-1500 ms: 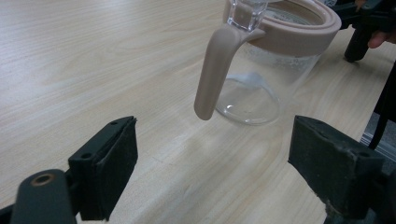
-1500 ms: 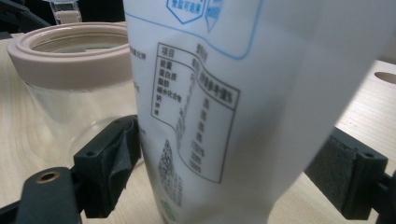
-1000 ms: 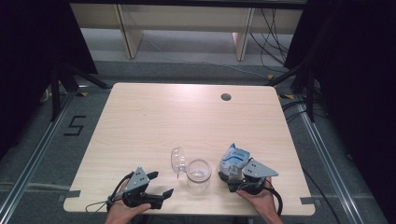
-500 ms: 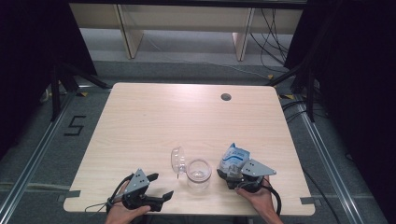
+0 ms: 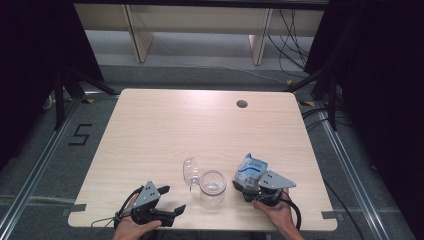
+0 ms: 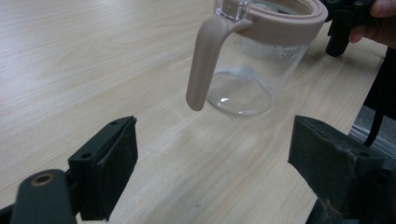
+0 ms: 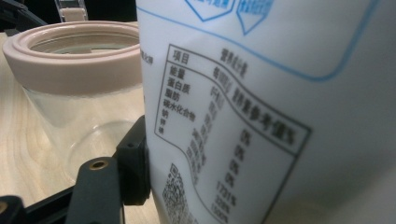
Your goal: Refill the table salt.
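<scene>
My right gripper (image 5: pixel 252 187) has just been closing its jaws on the white pouch (image 5: pixel 250 168); one pad presses its side. The pouch stands just right of the glass jar (image 5: pixel 212 186) near the table's (image 5: pixel 200 125) front edge. My left gripper (image 5: pixel 170 200) gapes, nothing between its jaws.

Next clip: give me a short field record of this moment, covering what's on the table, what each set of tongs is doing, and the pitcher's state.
surface: light wooden table
pitcher: clear glass pitcher with beige rim and handle, upright, empty, hinged lid open
pouch: white pouch with blue print, standing right of the pitcher
right tongs: jaws have just been closing around the pouch, left pad against it
left tongs: open, nothing between the jaws, aimed at the pitcher handle, not touching
stage: nothing poured yet
</scene>
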`<action>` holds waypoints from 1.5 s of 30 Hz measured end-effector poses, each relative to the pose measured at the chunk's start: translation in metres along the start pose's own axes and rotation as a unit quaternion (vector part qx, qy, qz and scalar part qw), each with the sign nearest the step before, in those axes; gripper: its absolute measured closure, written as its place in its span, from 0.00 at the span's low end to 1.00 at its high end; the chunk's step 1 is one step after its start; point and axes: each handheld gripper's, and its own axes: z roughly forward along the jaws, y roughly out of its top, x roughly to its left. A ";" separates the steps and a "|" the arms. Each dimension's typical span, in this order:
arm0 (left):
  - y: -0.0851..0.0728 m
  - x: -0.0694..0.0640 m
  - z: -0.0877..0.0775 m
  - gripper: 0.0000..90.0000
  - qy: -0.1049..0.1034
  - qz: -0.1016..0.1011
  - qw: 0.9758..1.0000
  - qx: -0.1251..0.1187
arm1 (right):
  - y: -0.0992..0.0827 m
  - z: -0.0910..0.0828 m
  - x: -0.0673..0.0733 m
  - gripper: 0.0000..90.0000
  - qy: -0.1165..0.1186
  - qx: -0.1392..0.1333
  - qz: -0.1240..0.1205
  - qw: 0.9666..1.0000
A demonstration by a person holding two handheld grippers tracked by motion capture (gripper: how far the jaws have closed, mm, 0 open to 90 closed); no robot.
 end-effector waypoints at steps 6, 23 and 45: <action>0.000 0.000 0.001 0.17 0.000 -0.003 1.000 -0.003 | 0.000 0.000 0.001 0.41 0.004 0.000 0.018 1.000; 0.000 0.000 0.001 0.17 -0.001 0.000 1.000 -0.001 | 0.000 0.002 -0.001 0.42 0.021 0.000 0.017 1.000; 0.000 0.000 0.001 0.17 -0.002 -0.001 1.000 -0.002 | 0.016 -0.008 -0.005 0.46 -0.036 -0.003 -0.050 0.998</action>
